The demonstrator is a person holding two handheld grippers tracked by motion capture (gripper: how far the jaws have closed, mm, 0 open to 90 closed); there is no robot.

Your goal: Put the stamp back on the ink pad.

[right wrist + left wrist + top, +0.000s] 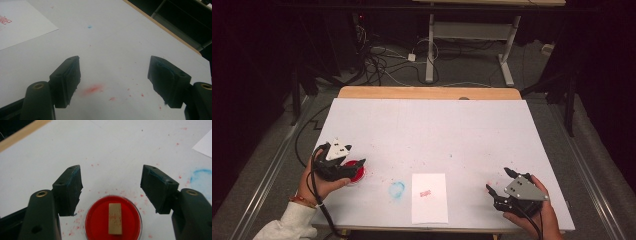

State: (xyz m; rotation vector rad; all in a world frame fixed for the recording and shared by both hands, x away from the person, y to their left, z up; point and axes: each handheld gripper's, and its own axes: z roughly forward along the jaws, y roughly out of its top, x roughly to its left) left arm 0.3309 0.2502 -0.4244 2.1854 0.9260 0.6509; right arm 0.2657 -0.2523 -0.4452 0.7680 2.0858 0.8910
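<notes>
A round red ink pad [113,218] lies on the white table [427,130], and a small tan wooden stamp [115,218] rests on its middle. My left gripper [111,187] hangs just above the pad with its jaws spread wide and nothing between them; in the high view the left gripper [343,162] covers most of the ink pad [358,172]. A white sheet of paper [429,197] with a red stamped mark [425,193] lies near the front edge. My right gripper [499,181] stands open over bare table at the front right, empty [113,76].
A blue ink smear [397,189] sits left of the paper, and red ink specks [93,89] dot the tabletop. The wooden far edge of the table [429,92] borders a floor with cables and a desk frame [472,45].
</notes>
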